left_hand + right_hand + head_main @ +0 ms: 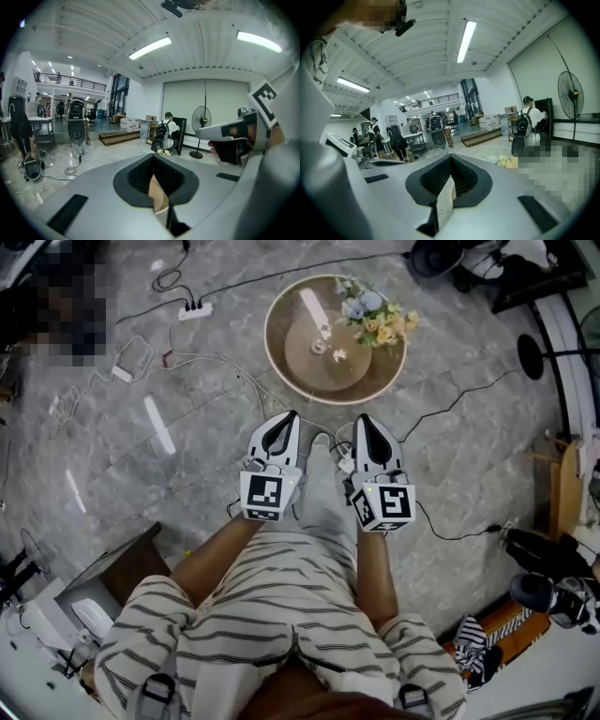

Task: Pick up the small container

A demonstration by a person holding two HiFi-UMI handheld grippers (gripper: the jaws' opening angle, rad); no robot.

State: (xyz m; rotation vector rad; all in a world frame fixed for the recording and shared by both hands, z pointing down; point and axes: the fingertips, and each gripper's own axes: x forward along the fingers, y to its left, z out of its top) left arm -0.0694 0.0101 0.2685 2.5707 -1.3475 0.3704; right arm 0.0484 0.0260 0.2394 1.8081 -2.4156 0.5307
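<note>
In the head view a round low wooden table (281,352) stands on the marble floor ahead of me. Two small pale items (320,345) sit near its middle; which one is the small container I cannot tell. A bunch of flowers (375,317) lies on its far right side. My left gripper (286,418) and right gripper (364,421) are held side by side above my knees, short of the table and pointing toward it. Both are shut with nothing between the jaws. The left gripper (153,157) and right gripper (451,157) views look out level across the hall.
A white power strip (195,308) and loose cables (225,367) lie on the floor left of the table. A wooden cabinet (122,563) stands at my lower left, bags and gear (544,582) at my right. A standing fan (201,119) and a seated person with a backpack (165,131) are ahead.
</note>
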